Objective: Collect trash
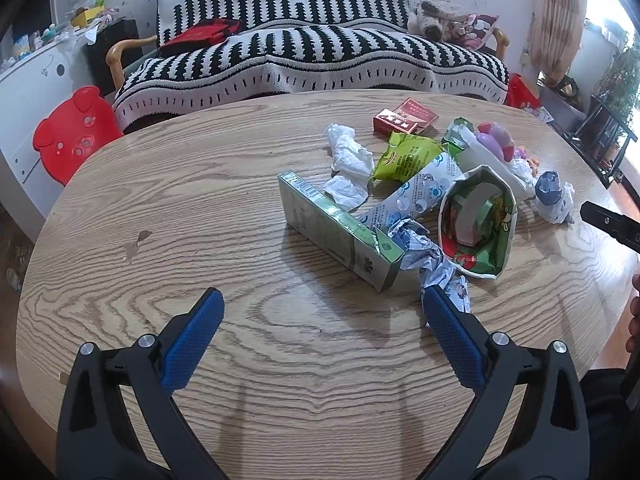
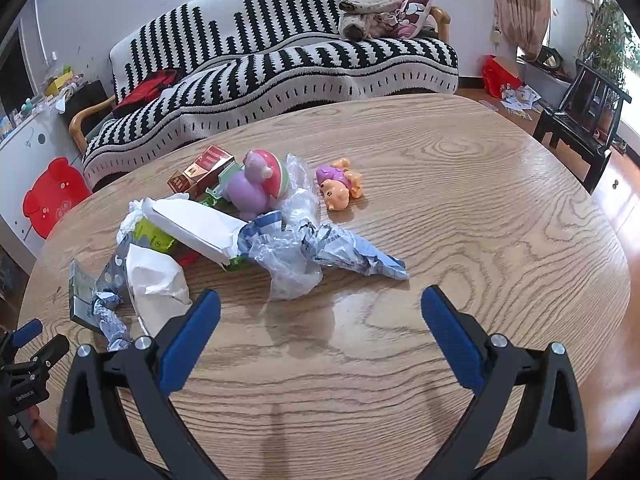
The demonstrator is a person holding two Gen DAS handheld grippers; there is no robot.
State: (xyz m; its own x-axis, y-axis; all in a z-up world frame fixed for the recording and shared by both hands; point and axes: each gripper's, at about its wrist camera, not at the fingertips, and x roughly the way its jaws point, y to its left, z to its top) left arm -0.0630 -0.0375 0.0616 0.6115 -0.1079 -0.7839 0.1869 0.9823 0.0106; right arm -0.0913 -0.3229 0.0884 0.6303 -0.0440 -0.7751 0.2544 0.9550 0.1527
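Note:
A heap of trash lies on the oval wooden table [image 1: 248, 216]. In the left wrist view I see a flattened green carton [image 1: 340, 228], crumpled white tissue [image 1: 348, 156], a lime snack packet [image 1: 404, 156], a blue-white crumpled wrapper [image 1: 432, 264] and an open paper container [image 1: 476, 224] holding wrappers. My left gripper [image 1: 323, 300] is open, its right pad just short of the crumpled wrapper. In the right wrist view, clear plastic film [image 2: 292, 256] and a blue crumpled wrapper [image 2: 360, 256] lie ahead of my right gripper [image 2: 320, 300], which is open and empty.
A red box [image 2: 202, 172], a purple and pink toy [image 2: 260, 184] and a small orange figure [image 2: 340, 184] lie behind the trash. A striped sofa [image 1: 304, 52] stands past the table, a red stool [image 1: 72, 132] at left, a dark chair [image 2: 580, 112] at right.

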